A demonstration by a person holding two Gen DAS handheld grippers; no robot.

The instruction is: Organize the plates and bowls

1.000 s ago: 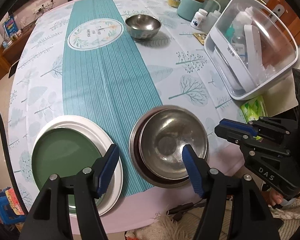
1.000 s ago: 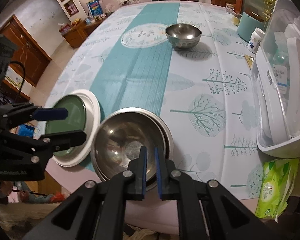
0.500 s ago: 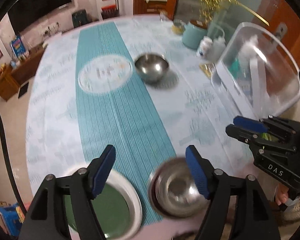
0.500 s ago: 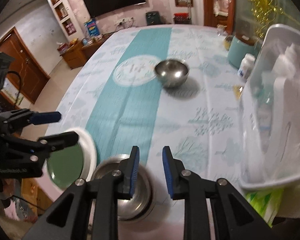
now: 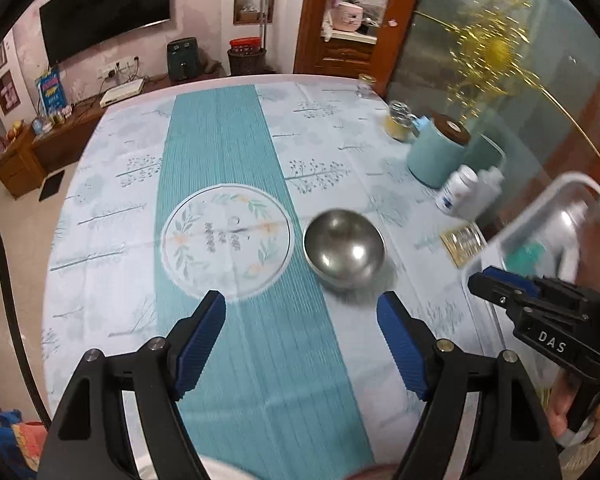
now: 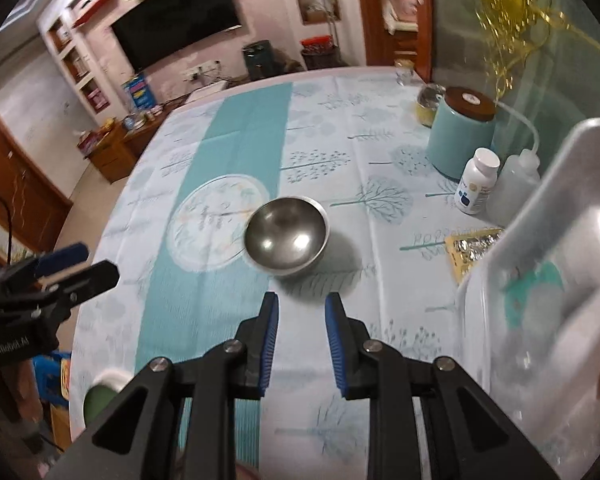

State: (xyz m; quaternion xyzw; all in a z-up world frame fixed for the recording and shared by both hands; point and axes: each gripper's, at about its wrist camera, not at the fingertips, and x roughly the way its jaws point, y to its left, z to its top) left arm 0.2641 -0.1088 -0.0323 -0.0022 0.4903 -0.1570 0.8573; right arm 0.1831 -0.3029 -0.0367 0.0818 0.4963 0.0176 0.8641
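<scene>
Left gripper (image 5: 300, 344) stands wide and empty; right gripper (image 6: 302, 340) is narrowly parted, also empty. One steel bowl (image 6: 286, 236) sits alone ahead of both, uncollected. Judged outstanding: stacking it.

Pink walls, wall-mounted television (image 5: 104, 8), wooden doorway (image 5: 320, 28), possibly tiled floor (image 5: 4, 264)

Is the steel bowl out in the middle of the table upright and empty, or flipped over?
Upright and empty: the steel bowl sits opening-up on the tablecloth, and its bare shiny inside shows in both wrist views. Neither claw touches it.
</scene>
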